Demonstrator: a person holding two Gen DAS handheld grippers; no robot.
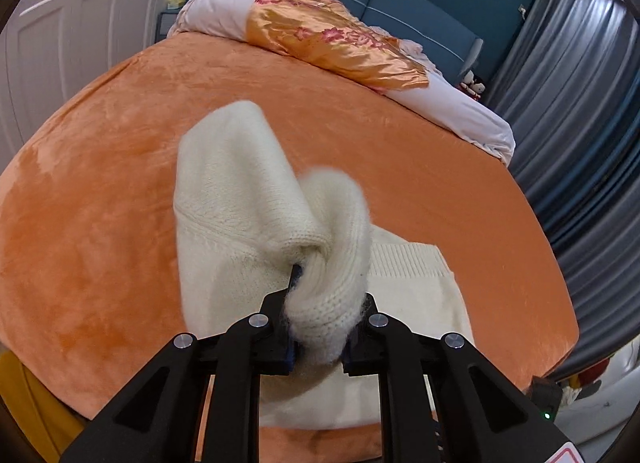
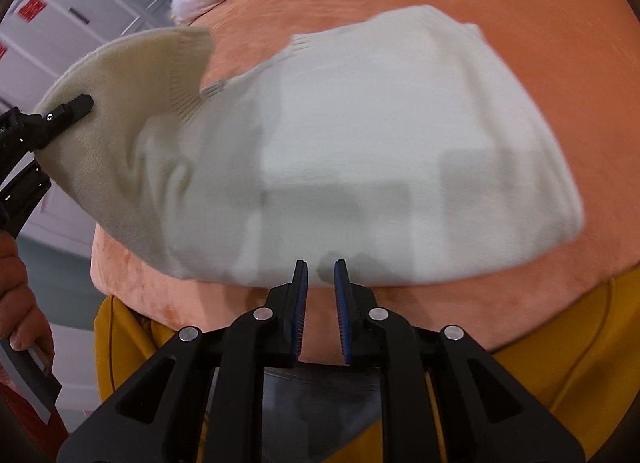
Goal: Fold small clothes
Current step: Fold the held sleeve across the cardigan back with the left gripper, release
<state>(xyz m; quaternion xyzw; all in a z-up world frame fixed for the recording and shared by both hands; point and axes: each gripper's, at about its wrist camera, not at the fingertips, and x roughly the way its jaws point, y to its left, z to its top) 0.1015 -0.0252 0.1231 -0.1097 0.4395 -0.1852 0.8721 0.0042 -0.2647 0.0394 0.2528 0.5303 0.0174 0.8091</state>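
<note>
Left wrist: tool (image 1: 320, 327) clamping sweater (image 1: 240, 199) edge above bedspread (image 1: 100, 183).

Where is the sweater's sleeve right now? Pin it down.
The sleeve is lifted off the orange bed, pinched in the left gripper, at the sweater's left side in the right wrist view.

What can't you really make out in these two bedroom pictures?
- Left wrist view: the left tool tips are buried in the bunched white sweater.
- Right wrist view: motion blur smears the sweater's knit; the person's hand is cut off by the left edge.
- The orange bedspread under the sweater is hidden.
</note>
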